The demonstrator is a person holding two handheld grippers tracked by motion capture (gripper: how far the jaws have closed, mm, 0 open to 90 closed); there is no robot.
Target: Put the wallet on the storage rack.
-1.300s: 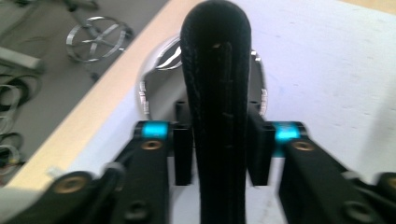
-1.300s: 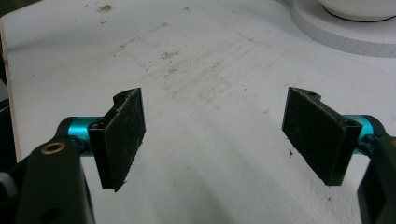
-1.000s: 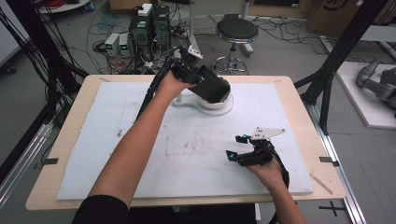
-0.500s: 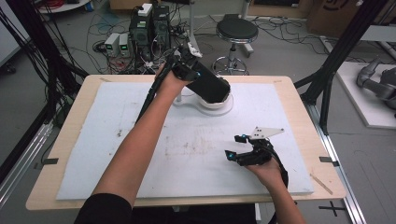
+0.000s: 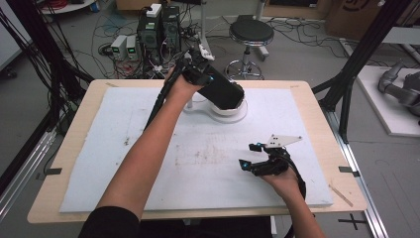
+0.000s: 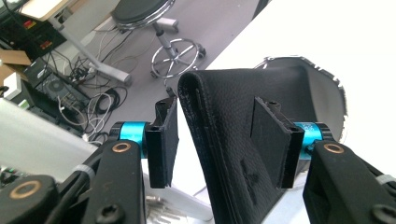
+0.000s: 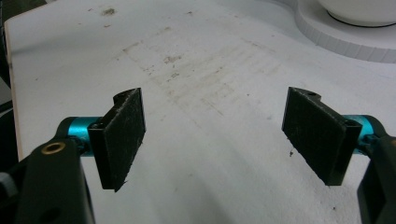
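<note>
At the far side of the table (image 5: 74, 148), a black leather pouch (image 6: 233, 140) sits between the spread jaws of the left gripper (image 6: 224, 140), against the right pad, apart from the left one, above a white round dish (image 5: 233, 110). The left arm reaches far forward. Nearer the person, the right gripper (image 7: 219, 135) hovers with jaws wide apart over the stained white mat (image 7: 196, 84).

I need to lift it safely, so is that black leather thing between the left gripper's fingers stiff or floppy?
The black leather piece looks folded in layers, so probably pliable. It stands fairly upright, suggesting some body. Its grained surface should grip the finger pads reasonably well.
</note>
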